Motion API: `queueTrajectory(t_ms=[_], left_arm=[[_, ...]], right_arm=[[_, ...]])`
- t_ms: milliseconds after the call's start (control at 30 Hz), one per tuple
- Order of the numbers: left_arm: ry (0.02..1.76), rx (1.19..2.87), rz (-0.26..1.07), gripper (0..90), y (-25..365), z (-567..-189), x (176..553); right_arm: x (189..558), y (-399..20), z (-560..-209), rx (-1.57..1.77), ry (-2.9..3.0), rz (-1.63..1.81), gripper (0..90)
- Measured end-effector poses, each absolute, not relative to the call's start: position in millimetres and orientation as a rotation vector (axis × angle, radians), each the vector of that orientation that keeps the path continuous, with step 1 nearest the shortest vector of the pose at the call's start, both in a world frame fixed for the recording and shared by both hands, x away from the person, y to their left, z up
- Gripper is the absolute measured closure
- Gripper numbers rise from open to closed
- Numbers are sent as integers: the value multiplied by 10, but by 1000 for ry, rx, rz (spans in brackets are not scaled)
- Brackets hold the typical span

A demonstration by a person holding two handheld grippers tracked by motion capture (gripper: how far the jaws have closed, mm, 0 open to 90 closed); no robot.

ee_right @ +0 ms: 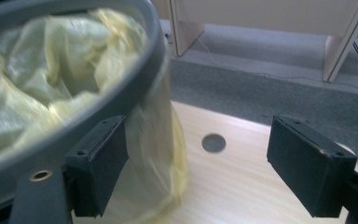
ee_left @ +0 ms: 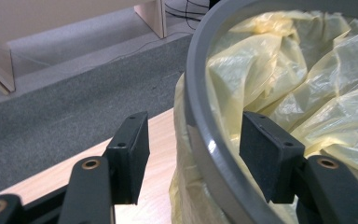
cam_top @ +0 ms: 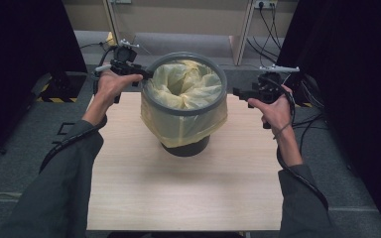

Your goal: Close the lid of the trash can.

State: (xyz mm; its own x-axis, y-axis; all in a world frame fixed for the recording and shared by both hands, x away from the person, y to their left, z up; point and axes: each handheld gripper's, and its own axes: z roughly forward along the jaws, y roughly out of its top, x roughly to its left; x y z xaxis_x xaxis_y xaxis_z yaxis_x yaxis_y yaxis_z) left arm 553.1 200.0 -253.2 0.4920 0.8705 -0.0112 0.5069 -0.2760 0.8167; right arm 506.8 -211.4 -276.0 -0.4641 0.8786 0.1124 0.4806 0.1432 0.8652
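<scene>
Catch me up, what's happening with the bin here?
A person is working on a dark bin lined with a yellow bag, held under a grey ring. The left gripper straddles the ring, jaws open, not clamped. The right gripper hangs open just beside the bin, holding nothing.

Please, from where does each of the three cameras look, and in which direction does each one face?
High view: above the person's side, facing forward and down on the table; both forearms, left gripper and right gripper show.
Left gripper view: on the left gripper, facing the bin's grey ring, which passes between its open jaws.
Right gripper view: on the right gripper, jaws open, facing across the table, bin at left.
Shared: all three show the yellow bag under the grey ring.
</scene>
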Motion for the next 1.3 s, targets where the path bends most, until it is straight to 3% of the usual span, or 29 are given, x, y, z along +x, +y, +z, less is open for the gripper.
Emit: queueTrajectory(t_ms=[367, 767, 1033, 1300], left_arm=[[1165, 1903, 527, 407, 2039, -2583, 5553], [1177, 1822, 441, 379, 2102, -2760, 5584], [1159, 1838, 490, 410, 2052, -2795, 5575], [1097, 1874, 541, 340, 1950, -2621, 5471]], right_arm=[[5212, -1859, -2617, 1260, 1986, 1318, 207], [5364, -1788, -2853, 1259, 1976, 1364, 195], [5375, -1796, -2897, 1261, 1962, 1404, 202], [5367, -1746, -2789, 1216, 1949, 1394, 209]])
